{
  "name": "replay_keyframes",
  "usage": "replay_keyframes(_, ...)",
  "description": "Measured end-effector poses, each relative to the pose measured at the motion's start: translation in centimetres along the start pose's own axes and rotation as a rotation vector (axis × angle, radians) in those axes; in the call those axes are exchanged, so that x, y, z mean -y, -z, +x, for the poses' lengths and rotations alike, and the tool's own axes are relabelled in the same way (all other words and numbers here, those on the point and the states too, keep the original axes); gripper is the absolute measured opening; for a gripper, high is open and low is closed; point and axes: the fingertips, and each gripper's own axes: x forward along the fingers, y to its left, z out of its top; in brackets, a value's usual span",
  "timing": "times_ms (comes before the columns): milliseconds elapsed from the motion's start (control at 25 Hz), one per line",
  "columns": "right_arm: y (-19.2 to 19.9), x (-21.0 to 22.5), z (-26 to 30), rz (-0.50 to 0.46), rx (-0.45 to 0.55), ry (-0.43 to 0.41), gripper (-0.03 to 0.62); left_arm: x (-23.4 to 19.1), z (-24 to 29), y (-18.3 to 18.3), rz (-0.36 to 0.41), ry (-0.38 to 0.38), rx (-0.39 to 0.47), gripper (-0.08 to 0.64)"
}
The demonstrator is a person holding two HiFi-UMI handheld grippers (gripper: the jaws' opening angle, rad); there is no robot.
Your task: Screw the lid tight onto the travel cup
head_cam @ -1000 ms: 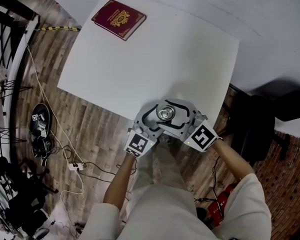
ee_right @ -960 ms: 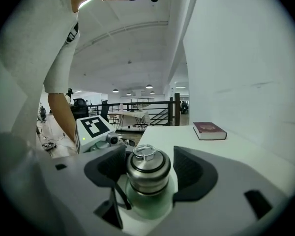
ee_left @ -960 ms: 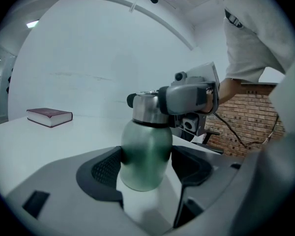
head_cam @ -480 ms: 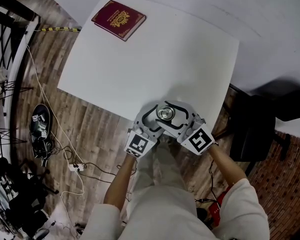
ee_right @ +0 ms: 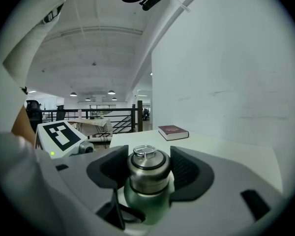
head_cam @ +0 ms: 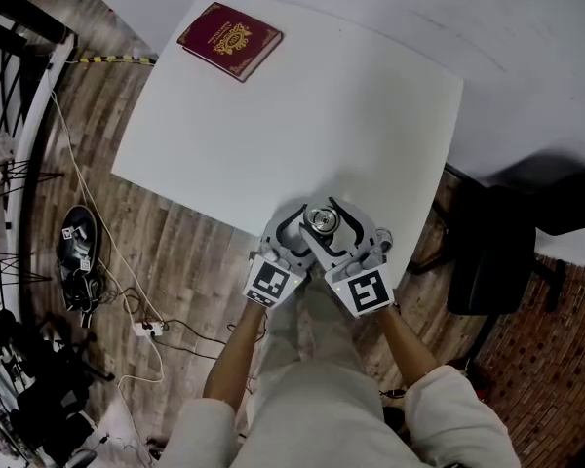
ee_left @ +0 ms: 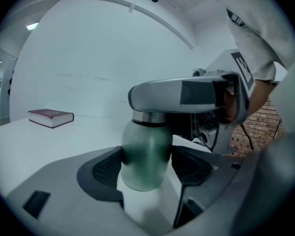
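Holding the cup: the left gripper (ee_left: 147, 170) is clamped on the green body of the cup (ee_left: 145, 149), with one pad on each side.
Lid: the steel lid (ee_right: 147, 165) sits upright on the cup's neck with its ring on top. It looks square, though I cannot tell how far the thread has run.
Right gripper: the right gripper (ee_right: 147, 177) has its pads closed on the lid from both sides.
Place: the cup is on the white table (head_cam: 273, 115), near the edge closest to the person and well apart from the red book (head_cam: 230, 37).
Turning well: twist the right gripper level about the cup's own axis while the left one holds the body dead still. Any tilt may cross the thread.
Watch: the table edge is close, so press lightly downward and never outward.
Finish: probably stop once the lid resists firmly or the body begins to slip between the pads.
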Motion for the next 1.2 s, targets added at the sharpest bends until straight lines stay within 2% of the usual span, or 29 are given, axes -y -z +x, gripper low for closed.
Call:
replay_keyframes(280,-0.2,0.6,-0.2,0.057,0.033,0.175,0.261,0.1,0.0,-0.1,0.003,-0.003,0.0,0.311)
replay_keyframes(400,-0.3,0.6,-0.3,0.067,0.048,0.203,0.261,0.2,0.0,-0.1,0.006,-0.003,0.001,0.311)
replay_keyframes(520,-0.3,0.5,-0.3,0.075,0.055,0.181,0.261,0.1,0.0,-0.1,0.007,-0.003,0.002,0.311)
replay_keyframes(560,-0.3,0.4,-0.2,0.08,0.058,0.159,0.256,0.1,0.0,-0.1,0.008,-0.002,0.002,0.311)
replay_keyframes(640,-0.5,0.1,-0.3,0.088,0.068,0.102,0.336,0.1,0.0,-0.1,0.008,-0.002,0.002,0.311)
replay_keyframes(680,-0.7,0.0,-0.3,0.088,0.072,0.069,0.341,0.1,0.0,-0.1,0.008,-0.001,0.002,0.312)
replay_keyframes(920,-0.8,-0.7,-0.5,0.001,0.038,-0.186,0.339,0.0,-0.1,-0.1,0.014,0.001,0.003,0.311)
replay_keyframes(1040,-0.6,-1.0,-0.5,-0.062,-0.01,-0.314,0.337,0.0,0.0,-0.2,0.014,0.0,0.003,0.311)
replay_keyframes(1200,-0.2,-1.7,-0.1,-0.127,-0.059,-0.445,0.328,-0.1,0.1,-0.1,0.015,0.001,0.002,0.312)
